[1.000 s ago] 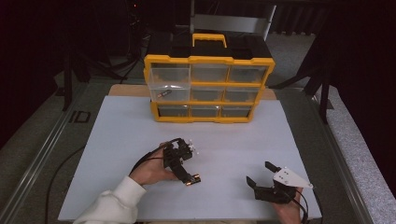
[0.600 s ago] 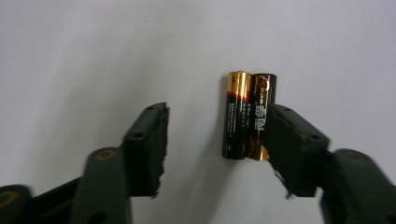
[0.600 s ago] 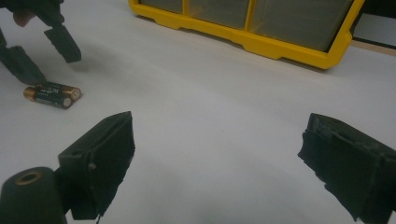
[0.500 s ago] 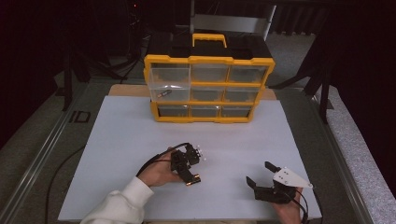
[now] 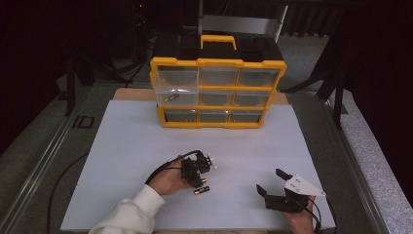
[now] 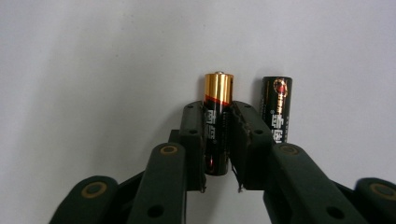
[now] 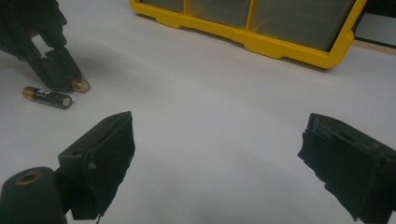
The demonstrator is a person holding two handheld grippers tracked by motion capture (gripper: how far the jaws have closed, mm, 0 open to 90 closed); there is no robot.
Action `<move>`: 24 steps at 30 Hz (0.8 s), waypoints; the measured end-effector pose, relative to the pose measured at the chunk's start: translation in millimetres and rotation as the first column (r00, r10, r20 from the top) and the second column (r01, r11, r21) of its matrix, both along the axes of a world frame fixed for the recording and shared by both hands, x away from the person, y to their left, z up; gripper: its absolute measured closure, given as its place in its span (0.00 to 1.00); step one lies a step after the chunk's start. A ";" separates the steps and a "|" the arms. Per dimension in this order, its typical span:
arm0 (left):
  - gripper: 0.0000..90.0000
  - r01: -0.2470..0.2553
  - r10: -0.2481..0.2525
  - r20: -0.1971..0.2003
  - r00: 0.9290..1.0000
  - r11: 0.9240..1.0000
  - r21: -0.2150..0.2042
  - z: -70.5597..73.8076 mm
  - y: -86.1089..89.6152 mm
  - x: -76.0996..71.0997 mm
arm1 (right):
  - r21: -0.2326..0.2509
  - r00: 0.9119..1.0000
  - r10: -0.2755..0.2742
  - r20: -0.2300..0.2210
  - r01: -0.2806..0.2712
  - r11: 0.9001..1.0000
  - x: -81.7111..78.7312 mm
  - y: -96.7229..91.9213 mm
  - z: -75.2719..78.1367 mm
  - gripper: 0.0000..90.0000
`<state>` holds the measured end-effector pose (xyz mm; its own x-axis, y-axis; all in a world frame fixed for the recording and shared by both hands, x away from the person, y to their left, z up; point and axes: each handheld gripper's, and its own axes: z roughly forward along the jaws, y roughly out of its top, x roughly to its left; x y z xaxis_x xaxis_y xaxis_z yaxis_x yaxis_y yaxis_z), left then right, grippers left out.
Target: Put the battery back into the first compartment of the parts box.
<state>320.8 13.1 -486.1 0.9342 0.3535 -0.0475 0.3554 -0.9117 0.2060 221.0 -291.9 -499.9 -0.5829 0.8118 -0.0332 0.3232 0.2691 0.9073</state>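
Observation:
Two AA batteries lie side by side on the white board (image 5: 141,146). My left gripper (image 6: 217,112) has just been closing and now stands shut on the left battery (image 6: 217,91), whose gold end sticks out past the pads. The second battery (image 6: 277,109) lies free just right of the jaws, and in the high view this loose battery (image 5: 201,190) lies at the left gripper's (image 5: 197,181) tip. My right gripper (image 7: 219,140) rests open and empty at the board's near right, where the high view shows the right gripper (image 5: 269,180) too.
A yellow drawer organizer (image 5: 218,92) with clear drawers stands at the far edge of the board; its top-left drawer holds a battery (image 5: 170,97). A cable trails from the left gripper. Metal rails border the table on both sides.
The left hand has slid a little right and toward the near edge, lowering onto the batteries. Its jaws went from wide to shut on one battery. The right gripper has stayed put.

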 end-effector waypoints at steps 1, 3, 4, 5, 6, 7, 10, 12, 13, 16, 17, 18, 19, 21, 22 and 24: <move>0.86 0.000 0.000 0.000 1.000 1.000 0.000 0.0 0.0 0.0 | 0.000 1.000 0.000 0.000 0.000 1.000 0.0 0.0 0.0 0.10; 0.86 -0.002 0.002 -0.001 1.000 1.000 0.005 0.0 -0.8 0.3 | -0.001 1.000 0.001 0.001 -0.001 1.000 0.0 0.1 0.0 0.10; 0.86 0.000 0.000 0.001 1.000 1.000 0.008 0.1 -1.1 0.3 | -0.001 1.000 0.001 0.000 -0.001 1.000 0.0 0.0 0.0 0.10; 0.86 0.000 0.000 0.002 1.000 1.000 0.008 0.1 -1.2 0.2 | -0.001 1.000 0.001 0.000 -0.001 1.000 0.0 0.0 0.0 0.10; 0.86 -0.002 0.002 0.001 1.000 1.000 0.008 0.1 -1.2 0.1 | -0.001 1.000 0.001 -0.001 -0.001 1.000 0.0 0.1 0.0 0.10; 0.86 -0.002 0.002 0.001 1.000 1.000 0.008 0.1 -1.2 0.1 | -0.001 1.000 0.001 -0.001 -0.001 1.000 0.0 0.1 0.0 0.10; 0.86 -0.001 0.001 0.005 1.000 1.000 0.012 0.4 -1.4 -0.5 | -0.002 1.000 0.003 -0.001 -0.003 1.000 0.1 0.4 -0.2 0.10; 0.86 -0.003 0.003 0.005 1.000 1.000 0.011 0.3 -1.5 -0.6 | -0.003 1.000 0.003 -0.002 -0.003 1.000 0.1 0.4 -0.2 0.10; 0.86 -0.003 0.003 0.005 1.000 1.000 0.011 0.3 -1.5 -0.6 | -0.003 1.000 0.003 -0.002 -0.003 1.000 0.1 0.4 -0.2 0.10; 0.86 0.000 0.000 0.004 1.000 1.000 0.012 0.6 -1.3 -0.4 | -0.002 1.000 0.003 -0.002 -0.003 1.000 0.2 0.3 -0.3 0.10; 0.86 -0.002 0.002 0.004 1.000 1.000 0.008 0.4 -1.2 -0.4 | -0.002 1.000 0.003 -0.003 -0.003 1.000 0.2 0.3 -0.3 0.10; 0.86 -0.001 0.001 0.003 1.000 1.000 0.008 0.5 -1.0 -0.2 | -0.002 1.000 0.004 -0.002 -0.004 1.000 0.3 0.3 -0.4 0.10; 0.86 0.000 0.000 0.002 1.000 1.000 0.008 0.6 -0.8 -0.1 | -0.003 1.000 0.003 -0.002 -0.003 1.000 0.3 0.4 -0.4 0.10; 0.86 0.000 0.000 0.000 1.000 1.000 0.008 0.8 -0.5 0.0 | -0.002 1.000 0.004 -0.003 -0.004 1.000 0.4 0.3 -0.5 0.10; 0.86 -0.001 0.001 0.000 1.000 1.000 0.008 0.9 -0.3 0.0 | -0.003 1.000 0.004 -0.003 -0.004 1.000 0.4 0.2 -0.5 0.10; 0.86 -0.001 0.001 -0.002 1.000 1.000 0.008 1.0 0.3 0.6 | -0.002 1.000 0.002 -0.003 -0.002 1.000 0.4 0.3 -0.6 0.10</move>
